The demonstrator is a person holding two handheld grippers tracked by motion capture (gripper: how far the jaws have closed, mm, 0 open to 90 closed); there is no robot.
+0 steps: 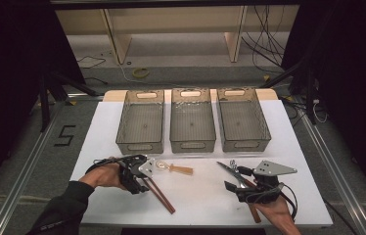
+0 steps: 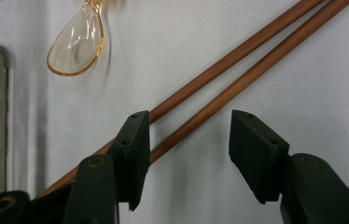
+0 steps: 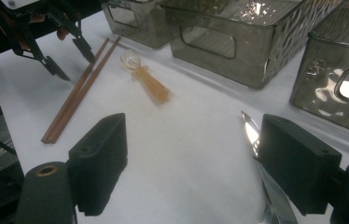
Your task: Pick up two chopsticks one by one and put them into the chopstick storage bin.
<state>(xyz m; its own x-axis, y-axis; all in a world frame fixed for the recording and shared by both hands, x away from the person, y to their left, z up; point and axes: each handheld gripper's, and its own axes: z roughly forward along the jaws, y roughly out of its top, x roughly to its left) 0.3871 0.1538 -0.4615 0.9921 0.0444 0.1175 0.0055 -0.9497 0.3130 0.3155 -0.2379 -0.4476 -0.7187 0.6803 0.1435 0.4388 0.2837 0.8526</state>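
My left gripper (image 1: pixel 144 182) over chopsticks (image 2: pixel 238 79) on bench (image 1: pixel 200 196), jaws half-open, straddling pair, not pinching. My right gripper (image 3: pixel 191 163) jaws wide, empty, knife (image 3: pixel 252 133) beside right jaw.

floor (image 1: pixel 181 54): grey, loose cables; shelf unit (image 1: pixel 171 24): pale wood, behind table; sides: dark

The chopsticks (image 2: pixel 238 74) look like smooth reddish wood. The spoon (image 2: pixel 76 43) is glossy clear amber plastic. The bins (image 3: pixel 238 32) are shiny, rippled smoky plastic. The knife (image 3: pixel 252 133) gleams metallic.
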